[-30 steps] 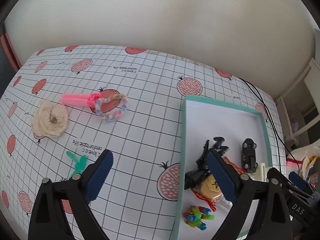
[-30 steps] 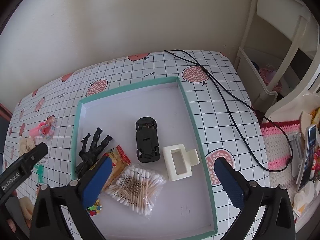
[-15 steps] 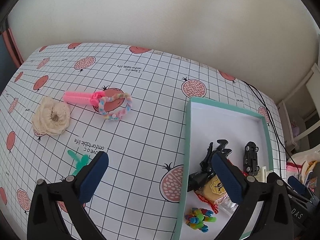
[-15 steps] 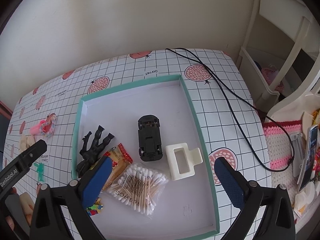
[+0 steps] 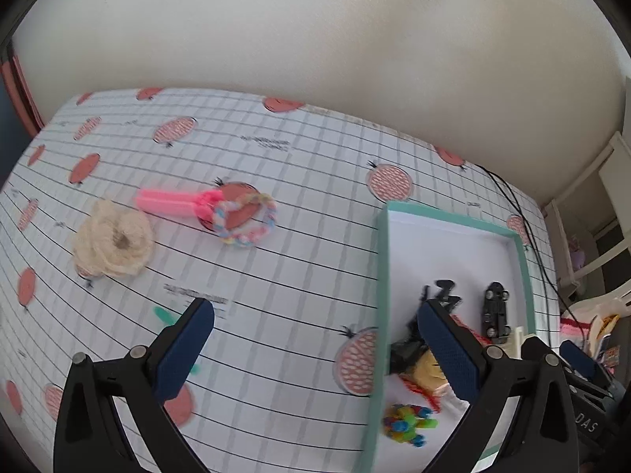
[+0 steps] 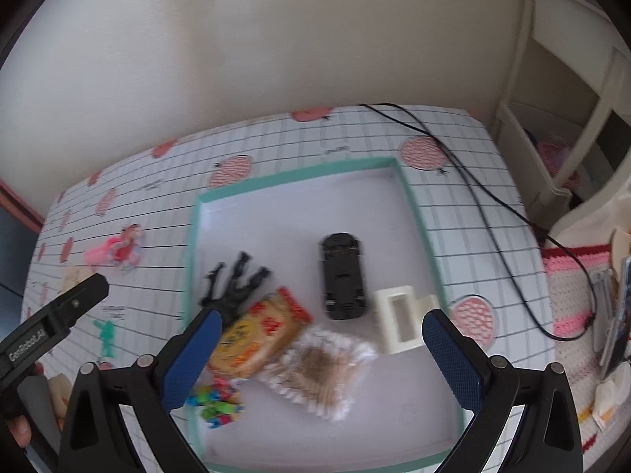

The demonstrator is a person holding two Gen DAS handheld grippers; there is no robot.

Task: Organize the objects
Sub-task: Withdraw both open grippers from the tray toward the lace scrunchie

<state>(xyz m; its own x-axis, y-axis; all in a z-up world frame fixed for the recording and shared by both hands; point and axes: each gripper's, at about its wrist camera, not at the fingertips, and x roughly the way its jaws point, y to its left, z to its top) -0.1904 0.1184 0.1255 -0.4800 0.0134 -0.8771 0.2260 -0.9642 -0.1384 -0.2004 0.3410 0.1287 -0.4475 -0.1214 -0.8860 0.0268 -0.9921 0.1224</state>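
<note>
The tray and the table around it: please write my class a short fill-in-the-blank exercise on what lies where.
1. The black toy car lies inside the ____.
2. The pink comb lies on the ____.
3. The cotton swabs lie in a clear ____.
4. Both grippers, left and right, hold ____.

Missing words: tray; table; bag; nothing

Soft, even daylight filled both views, with faint shadows and no glare. Motion blur smeared the tablecloth (image 5: 276, 260) grid, and fisheye distortion bent the edges into dark corners.
</note>
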